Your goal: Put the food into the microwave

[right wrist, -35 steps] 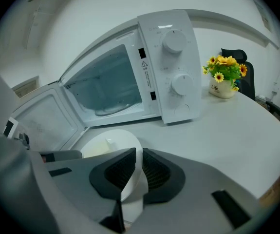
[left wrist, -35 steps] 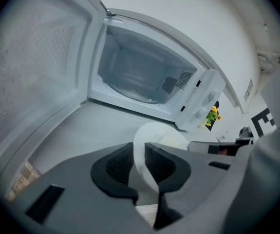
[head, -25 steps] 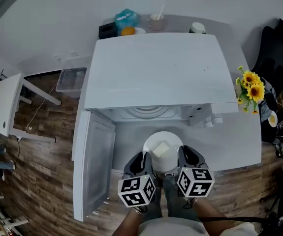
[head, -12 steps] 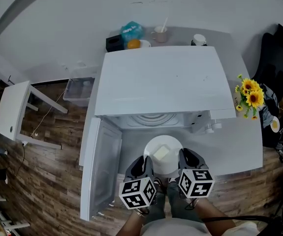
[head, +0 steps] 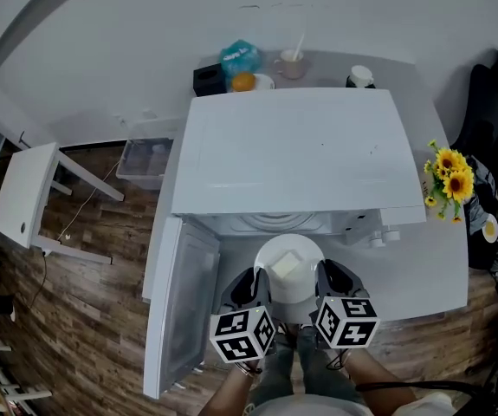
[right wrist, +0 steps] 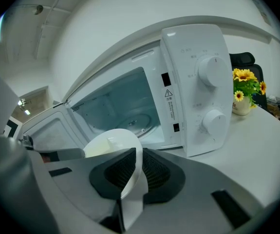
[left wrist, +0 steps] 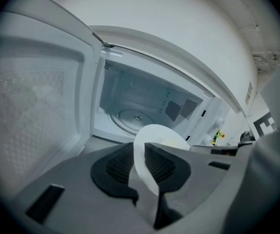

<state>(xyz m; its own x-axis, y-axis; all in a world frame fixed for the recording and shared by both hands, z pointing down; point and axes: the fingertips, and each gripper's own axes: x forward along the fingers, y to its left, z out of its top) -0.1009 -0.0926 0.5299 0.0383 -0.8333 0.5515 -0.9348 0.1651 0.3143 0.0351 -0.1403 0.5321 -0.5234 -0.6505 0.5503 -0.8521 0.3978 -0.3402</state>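
- Left gripper (left wrist: 139, 162) pinches the left rim of a round white plate (head: 295, 289); right gripper (right wrist: 131, 172) is clamped on the opposite rim
- a pale square block of food (head: 285, 265) lies on the plate, held just before the white microwave oven (head: 292, 150)
- the oven's door (head: 179, 306) stands swung out leftward; a glass turntable (left wrist: 130, 117) shows inside
- yellow sunflowers (head: 449, 173) stand right of the oven
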